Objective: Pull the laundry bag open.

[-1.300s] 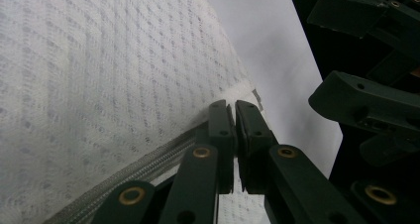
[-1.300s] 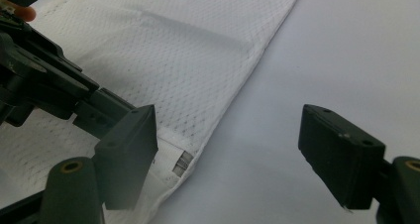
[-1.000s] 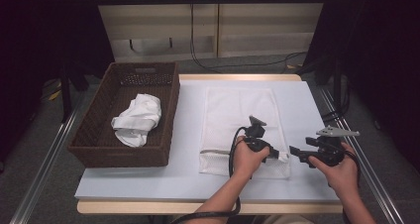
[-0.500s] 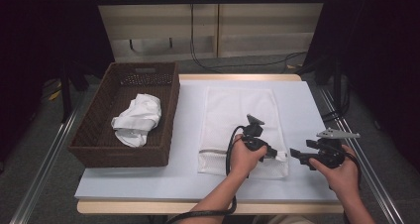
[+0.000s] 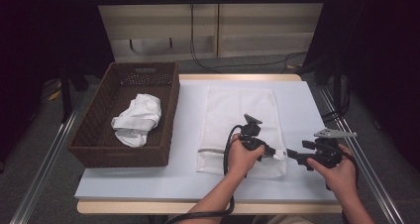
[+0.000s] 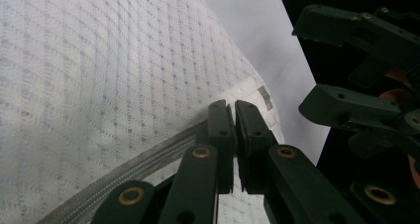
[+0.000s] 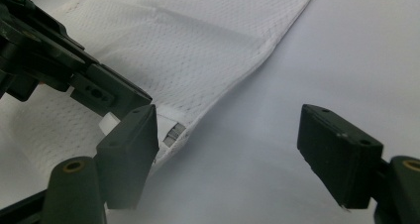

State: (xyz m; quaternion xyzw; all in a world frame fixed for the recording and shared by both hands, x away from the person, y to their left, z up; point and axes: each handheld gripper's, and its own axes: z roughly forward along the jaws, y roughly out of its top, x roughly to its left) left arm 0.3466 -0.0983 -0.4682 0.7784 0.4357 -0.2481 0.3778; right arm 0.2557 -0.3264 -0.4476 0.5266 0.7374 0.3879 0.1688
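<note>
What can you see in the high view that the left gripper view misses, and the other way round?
High view alone: the brown wicker basket holding a crumpled white cloth, and the person's forearms. Left gripper view alone: the left gripper shut on the mesh laundry bag at its zipper end, and the zipper up close. Both share the bag, the white table and the open right gripper beside it.

High view above, looking down on table (image 5: pixel 188 184), both gripper views close, sharing mesh bag (image 5: pixel 233 110) corner
</note>
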